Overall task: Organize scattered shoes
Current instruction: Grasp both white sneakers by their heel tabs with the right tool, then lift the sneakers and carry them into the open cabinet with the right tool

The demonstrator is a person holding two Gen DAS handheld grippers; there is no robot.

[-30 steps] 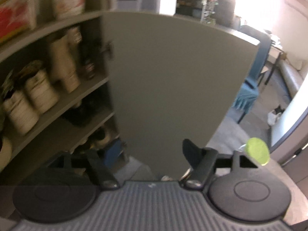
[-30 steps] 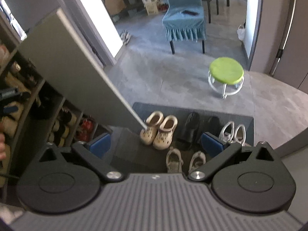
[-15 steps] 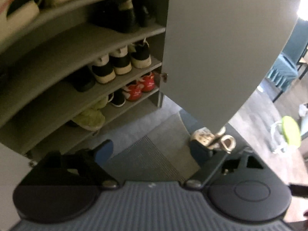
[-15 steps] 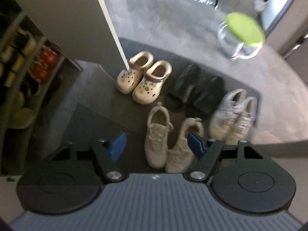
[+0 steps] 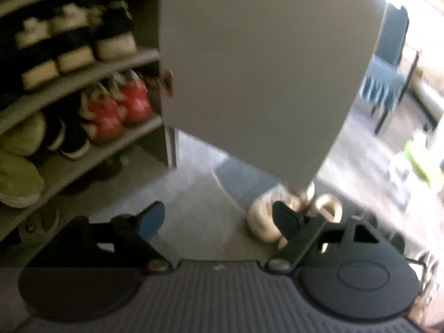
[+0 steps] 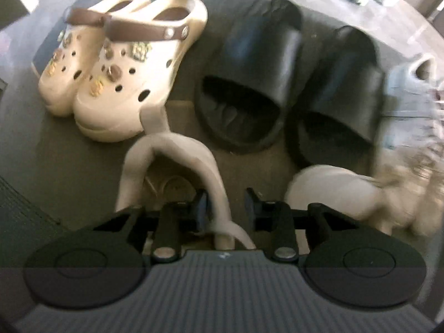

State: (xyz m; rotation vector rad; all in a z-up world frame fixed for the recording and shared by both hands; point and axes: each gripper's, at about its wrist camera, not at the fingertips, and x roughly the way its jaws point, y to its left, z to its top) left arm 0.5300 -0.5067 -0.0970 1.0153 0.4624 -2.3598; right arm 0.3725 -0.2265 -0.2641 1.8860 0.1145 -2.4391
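As seen from my right wrist camera, my right gripper [image 6: 224, 208] sits low over a beige sneaker [image 6: 177, 163]: jaws narrowed to a small gap, one finger [image 6: 201, 206] inside the shoe's opening, the other [image 6: 249, 202] outside, the collar wall between them; whether the pads actually press it I cannot tell.

Items on the dark mat [image 6: 69, 172], right view:
- second beige sneaker [image 6: 347, 194], just right of the first, blurred
- cream clogs [image 6: 116, 63], a pair side by side, brown straps, charms on the uppers, beyond the first sneaker to the left
- black slides [image 6: 291, 83], a pair side by side, right of the clogs
- pale shoes [image 6: 419, 72], at the right edge, too blurred to describe

Items, left view:
- my left gripper [image 5: 219, 216], jaws wide apart, holding nothing, above bare floor
- cabinet door [image 5: 263, 69], grey, swung open, filling the middle of the frame
- shelves [image 5: 91, 72] to the left of the door, stocked: black-and-white shoes [image 5: 75, 47] on the upper shelf, red shoes [image 5: 119, 108] below, yellow-green shoes [image 5: 19, 161] at the left edge
- clogs [image 5: 263, 219], on the floor below the door's corner, partly behind my right-hand finger
- green stool [image 5: 421, 163], far right, blurred
- blue chair [image 5: 385, 77], beyond the door
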